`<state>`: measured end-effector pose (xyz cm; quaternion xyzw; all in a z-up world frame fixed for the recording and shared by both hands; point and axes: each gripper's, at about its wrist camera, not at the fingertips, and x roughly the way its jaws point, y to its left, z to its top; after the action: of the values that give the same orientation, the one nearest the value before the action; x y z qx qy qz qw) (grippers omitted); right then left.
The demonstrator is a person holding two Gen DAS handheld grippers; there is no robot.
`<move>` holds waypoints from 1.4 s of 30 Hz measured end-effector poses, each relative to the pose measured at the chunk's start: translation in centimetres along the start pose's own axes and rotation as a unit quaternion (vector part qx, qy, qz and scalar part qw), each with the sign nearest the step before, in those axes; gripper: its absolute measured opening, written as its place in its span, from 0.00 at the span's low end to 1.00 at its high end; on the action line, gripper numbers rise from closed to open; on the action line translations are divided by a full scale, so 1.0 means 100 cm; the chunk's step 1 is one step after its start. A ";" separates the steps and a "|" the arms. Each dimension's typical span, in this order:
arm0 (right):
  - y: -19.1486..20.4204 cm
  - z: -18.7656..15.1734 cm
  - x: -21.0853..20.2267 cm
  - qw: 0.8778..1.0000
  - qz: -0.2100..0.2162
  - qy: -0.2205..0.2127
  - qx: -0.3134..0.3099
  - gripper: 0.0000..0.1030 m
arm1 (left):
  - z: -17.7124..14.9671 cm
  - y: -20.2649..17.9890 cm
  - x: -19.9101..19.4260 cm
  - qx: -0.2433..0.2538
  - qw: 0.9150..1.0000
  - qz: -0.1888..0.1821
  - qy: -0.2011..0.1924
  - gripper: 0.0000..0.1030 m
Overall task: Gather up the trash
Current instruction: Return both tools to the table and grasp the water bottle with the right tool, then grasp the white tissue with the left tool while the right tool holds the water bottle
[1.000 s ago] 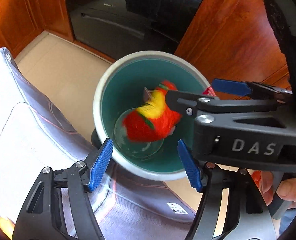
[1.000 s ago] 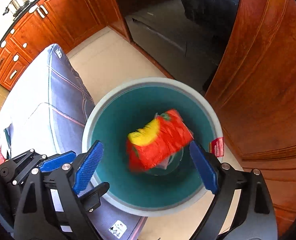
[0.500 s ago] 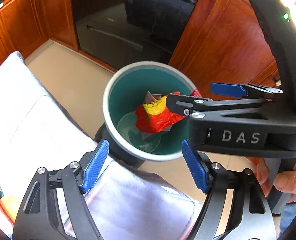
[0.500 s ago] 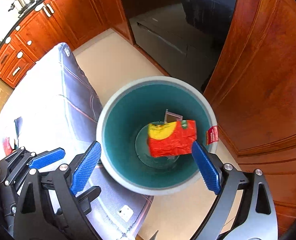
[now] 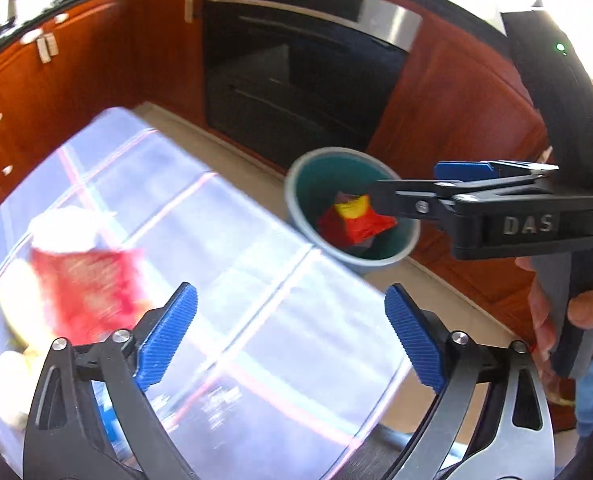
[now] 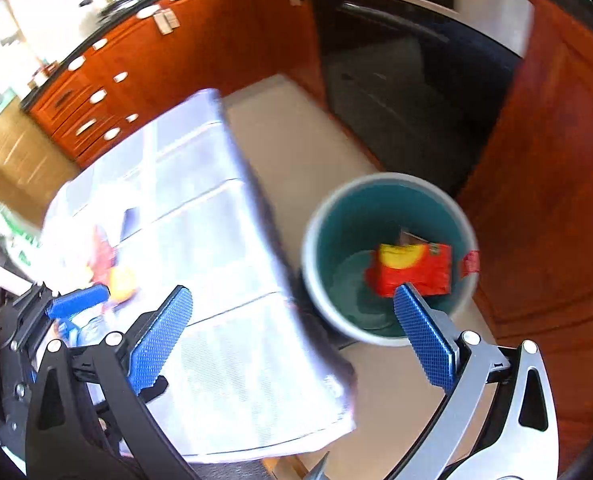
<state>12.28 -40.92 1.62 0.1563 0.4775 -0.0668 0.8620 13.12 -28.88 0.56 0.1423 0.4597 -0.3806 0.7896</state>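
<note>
Now both tools are empty. The left gripper [image 5: 290,338] has just been spreading its blue pads, nothing between them, and the right gripper [image 6: 292,336] likewise stands released with only air in its gap. The red and yellow crinkled foil wrapper [image 6: 414,270] lies at the bottom of the round teal plastic bin with a pale rim [image 6: 314,220], so that piece looks delivered.

Next, I judge, comes fetching more rubbish. Left of the bin sits the table under a pale blue-grey checked cloth [image 5: 224,264], and on it, well away from the bin, a blurred red and white packet [image 5: 84,276] beside something pale yellow; what that is cannot be told through the smear. To do it well, bring one gripper over the packet with pads wide, settle before closing, and pinch across a narrow side so the soft pack does not slip.

Room is fair above the cloth. Mind the table corner just beside the bin's rim, and the red-brown wooden cabinet [image 6: 544,184] close on the bin's far right. The right gripper shows from the side just over the bin in the left camera, so keep the two apart when turning.
</note>
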 end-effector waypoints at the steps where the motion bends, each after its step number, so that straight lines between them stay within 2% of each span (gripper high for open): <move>1: 0.013 0.000 0.000 1.000 0.008 0.003 -0.011 0.94 | -0.007 0.010 -0.009 -0.010 1.000 0.004 -0.004 0.93; 4: 0.053 -0.001 0.002 0.998 0.032 0.015 -0.045 0.94 | -0.029 0.044 -0.036 -0.039 0.999 0.015 -0.018 0.94; 7: 0.095 -0.009 0.007 0.994 0.051 0.028 -0.090 0.94 | -0.058 0.078 -0.063 -0.066 0.996 0.044 -0.033 0.95; 11: 0.148 -0.024 0.023 0.983 0.083 0.059 -0.153 0.94 | -0.090 0.121 -0.077 -0.107 0.990 0.080 -0.038 0.96; 14: 0.178 -0.037 0.041 0.973 0.094 0.082 -0.193 0.94 | -0.113 0.149 -0.083 -0.142 0.986 0.083 -0.033 0.96; 18: 0.203 -0.049 0.063 0.964 0.083 0.101 -0.233 0.94 | -0.137 0.171 -0.081 -0.166 0.982 0.083 -0.019 0.96; 25: 0.220 -0.064 0.088 0.949 0.058 0.126 -0.283 0.94 | -0.154 0.177 -0.074 -0.169 0.982 0.087 -0.014 0.96; 29: 0.222 -0.067 0.098 0.947 0.066 0.128 -0.288 0.94 | -0.157 0.180 -0.072 -0.173 0.981 0.087 -0.012 0.96; 32: 0.221 -0.070 0.102 0.948 0.082 0.124 -0.281 0.94 | -0.158 0.181 -0.069 -0.176 0.980 0.087 -0.007 0.96; 34: 0.217 -0.072 0.100 0.948 0.093 0.119 -0.278 0.84 | -0.157 0.181 -0.068 -0.179 0.980 0.085 -0.006 0.96; 38: 0.201 -0.078 0.090 0.957 0.112 0.112 -0.245 0.72 | -0.152 0.177 -0.066 -0.176 0.981 0.082 -0.005 0.96; 42: 0.175 -0.082 0.082 0.967 0.119 0.116 -0.195 0.71 | -0.146 0.168 -0.061 -0.165 0.983 0.079 -0.001 0.96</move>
<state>14.70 -21.36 -5.81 0.0478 0.5560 0.1486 0.8164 14.67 -6.33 -4.31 0.0458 0.5026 -0.2358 0.8305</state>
